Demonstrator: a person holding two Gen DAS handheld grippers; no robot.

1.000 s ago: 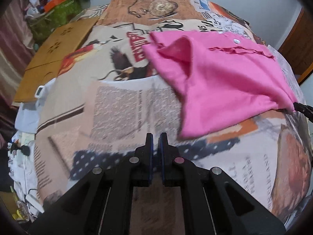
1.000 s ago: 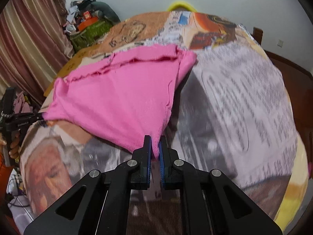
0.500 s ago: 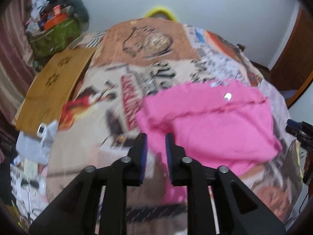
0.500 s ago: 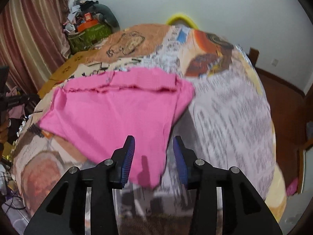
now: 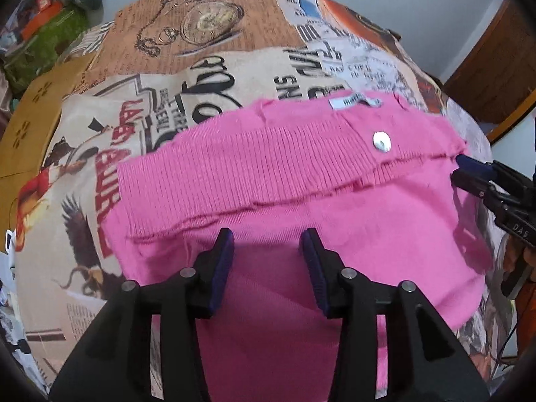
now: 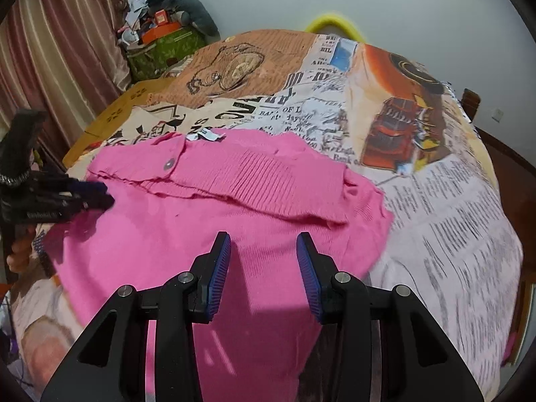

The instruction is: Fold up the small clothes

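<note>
left gripper (image 5: pixel 268 243): jaws opening, empty | right gripper (image 6: pixel 263 248): jaws apart, empty

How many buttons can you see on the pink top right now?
1: a single pale button on the ribbed band of the pink top, below the white label. Others may be hidden under folds.

garment (image 5: pixel 301 201): pink, ribbed band | bedspread (image 5: pixel 217 77): newspaper-collage print, tan, orange | curtain (image 6: pixel 50 50): maroon stripes
</note>
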